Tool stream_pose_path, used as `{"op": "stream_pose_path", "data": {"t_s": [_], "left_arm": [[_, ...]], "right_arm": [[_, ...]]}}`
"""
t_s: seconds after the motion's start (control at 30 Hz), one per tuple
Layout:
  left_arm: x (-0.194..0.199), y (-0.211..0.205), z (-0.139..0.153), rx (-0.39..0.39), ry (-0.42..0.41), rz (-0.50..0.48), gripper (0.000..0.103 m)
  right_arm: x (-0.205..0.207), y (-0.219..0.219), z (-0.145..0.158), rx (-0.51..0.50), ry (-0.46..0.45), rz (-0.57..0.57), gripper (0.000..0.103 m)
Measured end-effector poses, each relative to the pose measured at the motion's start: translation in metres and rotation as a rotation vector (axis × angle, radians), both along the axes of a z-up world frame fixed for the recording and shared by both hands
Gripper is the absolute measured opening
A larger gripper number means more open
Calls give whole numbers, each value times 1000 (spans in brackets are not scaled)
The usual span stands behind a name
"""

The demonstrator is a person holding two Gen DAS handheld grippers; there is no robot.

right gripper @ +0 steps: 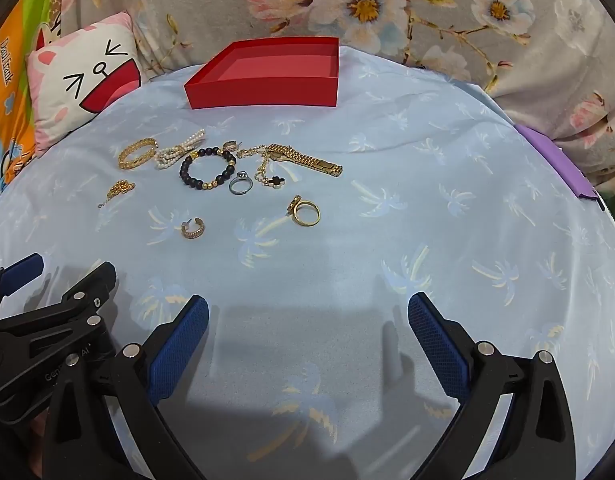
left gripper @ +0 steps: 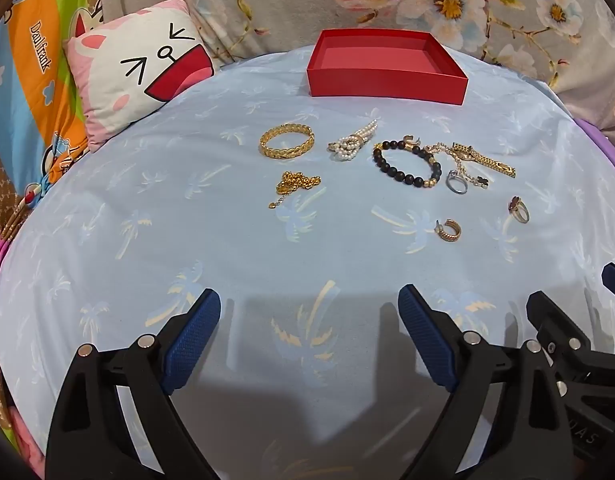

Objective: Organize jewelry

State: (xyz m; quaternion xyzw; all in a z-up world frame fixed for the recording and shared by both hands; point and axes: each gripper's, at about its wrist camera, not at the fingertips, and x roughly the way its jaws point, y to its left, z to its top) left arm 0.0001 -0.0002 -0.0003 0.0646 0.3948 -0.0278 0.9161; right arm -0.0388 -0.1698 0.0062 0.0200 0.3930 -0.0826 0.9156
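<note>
Tilting downward side by side, the left gripper [left gripper: 309, 300] and right gripper [right gripper: 307, 306] are held over the blue sheet [left gripper: 187, 220]. Both jaws are spread wide, empty. Jewelry lies beyond, before the red box [left gripper: 387, 84].

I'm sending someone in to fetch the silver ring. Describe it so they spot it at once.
Start at the red box at the far side of the blue sheet; the jewelry lies in a row in front of it. Find the black bead bracelet in that row. The silver ring lies just right of it, nearer you: the only silver piece, everything else being gold, pearl or black.
</note>
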Motion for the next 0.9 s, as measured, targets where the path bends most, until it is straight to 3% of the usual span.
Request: {"op": "stream_pose_path", "data": {"t_s": [0.9], "left_arm": [[0, 0, 0, -1, -1, 0, 88]], "right_arm": [[0, 0, -2, 0, 4, 0, 98]]}}
